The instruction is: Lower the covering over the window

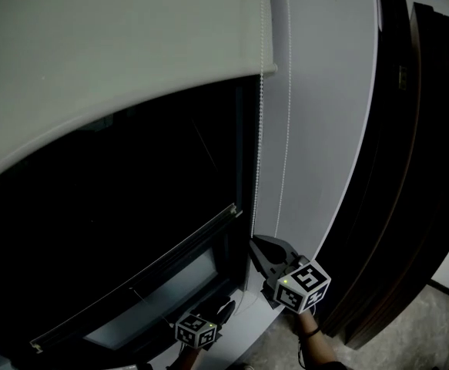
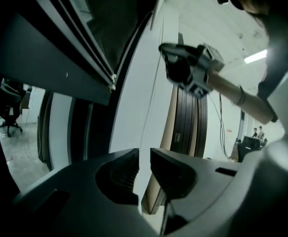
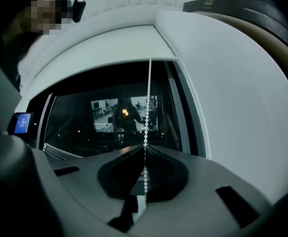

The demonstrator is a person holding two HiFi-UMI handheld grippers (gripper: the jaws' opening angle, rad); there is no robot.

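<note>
Most glass (image 1: 132, 206): bare; blind (image 1: 116, 52) covers top only.
Right gripper (image 3: 144, 149): clamped on bead chain (image 3: 147, 102).
Left gripper (image 2: 144, 154): parted, empty.

Right gripper (image 3: 144, 151) clamped, left gripper (image 2: 144, 154) ajar

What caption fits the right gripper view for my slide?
Right gripper shut on the bead chain, roller blind partly lowered over the dark window.
</note>
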